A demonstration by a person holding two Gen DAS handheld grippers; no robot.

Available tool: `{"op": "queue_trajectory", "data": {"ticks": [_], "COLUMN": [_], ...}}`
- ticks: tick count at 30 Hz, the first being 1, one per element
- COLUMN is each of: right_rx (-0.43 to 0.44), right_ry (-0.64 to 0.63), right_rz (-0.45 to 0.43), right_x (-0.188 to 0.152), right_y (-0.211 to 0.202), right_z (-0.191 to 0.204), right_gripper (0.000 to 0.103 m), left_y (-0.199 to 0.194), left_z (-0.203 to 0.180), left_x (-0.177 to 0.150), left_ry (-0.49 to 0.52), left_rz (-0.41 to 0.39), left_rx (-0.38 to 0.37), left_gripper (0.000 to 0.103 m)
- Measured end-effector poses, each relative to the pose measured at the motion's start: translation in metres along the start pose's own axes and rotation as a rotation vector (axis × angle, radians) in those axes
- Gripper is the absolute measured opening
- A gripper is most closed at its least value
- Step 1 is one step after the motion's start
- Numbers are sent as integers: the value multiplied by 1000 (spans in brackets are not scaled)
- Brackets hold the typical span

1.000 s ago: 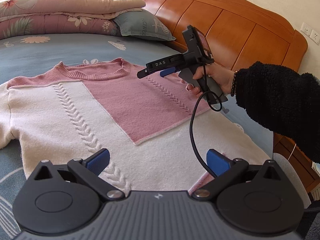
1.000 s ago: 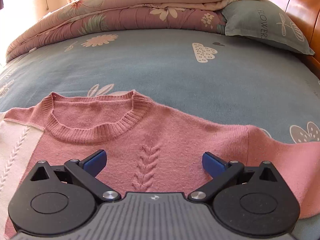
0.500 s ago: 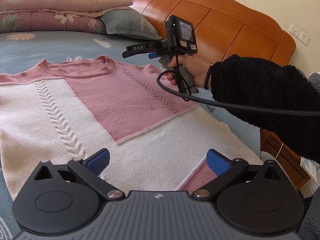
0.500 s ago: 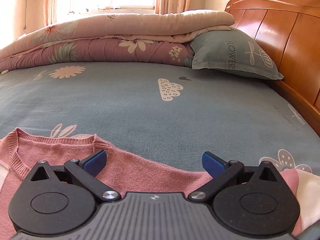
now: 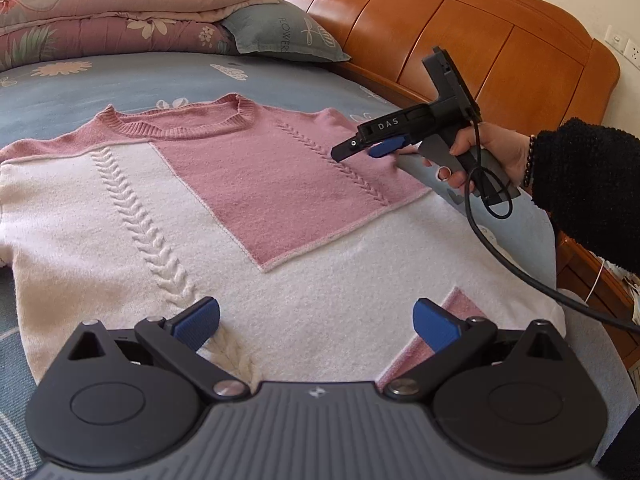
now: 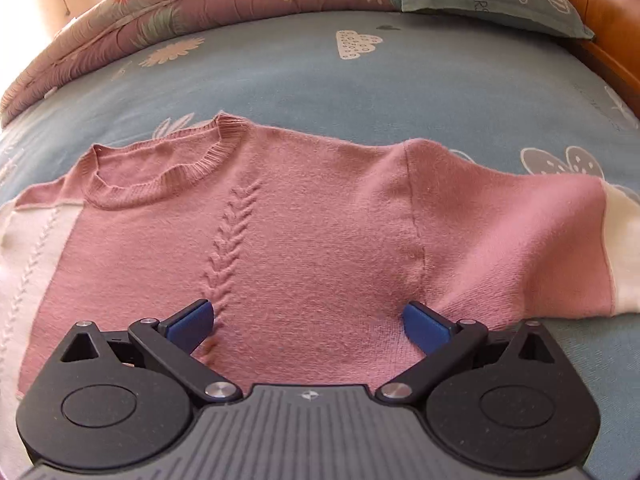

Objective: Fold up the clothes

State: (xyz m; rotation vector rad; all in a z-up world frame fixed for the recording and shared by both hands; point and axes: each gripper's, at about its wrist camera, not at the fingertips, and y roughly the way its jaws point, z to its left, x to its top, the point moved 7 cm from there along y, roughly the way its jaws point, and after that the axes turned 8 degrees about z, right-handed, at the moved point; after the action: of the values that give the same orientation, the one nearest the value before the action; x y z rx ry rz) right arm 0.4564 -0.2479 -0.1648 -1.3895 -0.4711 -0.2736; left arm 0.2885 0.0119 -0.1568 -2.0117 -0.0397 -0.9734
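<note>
The left gripper (image 5: pixel 316 322) and the right gripper (image 6: pixel 308 318) each have blue ribbed pads on black linkage arms, silver pivot screws and a ridged grey body. Seen from the side, the right gripper (image 5: pixel 370 148) reads "DAS" in white, with a black cable (image 5: pixel 500 256) looping below its grey handle. Behind that handle come a dark bead bracelet (image 5: pixel 530 160) and a fuzzy black sleeve (image 5: pixel 588 188).

Left wrist view: low at hem of pink-and-cream knitted sweater (image 5: pixel 280 208), facing the wooden headboard (image 5: pixel 460 40). Right wrist view: close above its pink shoulder. Shared: sweater (image 6: pixel 300 240), neckline.
</note>
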Motion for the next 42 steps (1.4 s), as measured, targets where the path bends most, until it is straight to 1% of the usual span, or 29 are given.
{"op": "queue_trajectory", "data": {"ticks": [3,4,6,7,9,10,12,15,17,19,24,29,32,34,35,36,37,38,40,42], "right_rx": [-19,1,61,58,10,-3,-6,-3,26,35,-43,-74,-78,-82,-99,-111,-108,-107,-122,-151], "right_ry": [49,59,51,40,26,20,11,7,-6,-17,4,27,43,18,-7,-16,7,31,59,68], "right_rz": [-58,-69,-60,-41,5,3,-38,-48,-68,-55,-52,-58,-57,-66,-61,-85,-127,-148,-179,-178], "right_x": [1,0,-6,-13,-32,-42,-59,-83,-97,-113,-145,-157,-168,-181,-189,-198,-204,-207,-209,-208], "right_y": [-14,-19,-24,-23,-18,-19,-28,-47,-61,-65,-63,-70,-83,-90,-89,-88,-90,-91,-92,-92], "right_z": [2,5,13,15,15,15,16,25,35,42,42,44,51,59,63,65,64,62,62,65], "right_gripper": [103,103,103,103,103,103,103,103,103,103,103,103,103,103,103,103,103,103,103,103], "left_y": [1,2,2,3,3,3,3,4,4,5,5,5,6,8,9,11,11,12,15,17], "left_z": [2,2,3,4,4,4,4,3,2,2,1,1,-1,-2,-4,-5,-7,-10,-12,-13], "left_x": [-1,-1,-1,-1,-1,-1,-1,-1,-1,-1,-2,-2,-2,-2,-1,0,2,3,3,3], "left_ry": [-1,-3,-8,-9,-9,-9,-9,-7,-5,-3,-4,-4,-1,0,-6,-16,-28,-40,-48,-51], "left_rz": [5,6,6,7,7,7,7,8,8,8,6,4,7,9,11,10,10,9,12,13], "left_rx": [9,10,14,18,23,25,28,34,39,43,48,53,67,81,92,98,93,82,89,98], "left_gripper": [102,102,102,102,102,102,102,102,102,102,102,102,102,102,102,102,102,102,102,102]}}
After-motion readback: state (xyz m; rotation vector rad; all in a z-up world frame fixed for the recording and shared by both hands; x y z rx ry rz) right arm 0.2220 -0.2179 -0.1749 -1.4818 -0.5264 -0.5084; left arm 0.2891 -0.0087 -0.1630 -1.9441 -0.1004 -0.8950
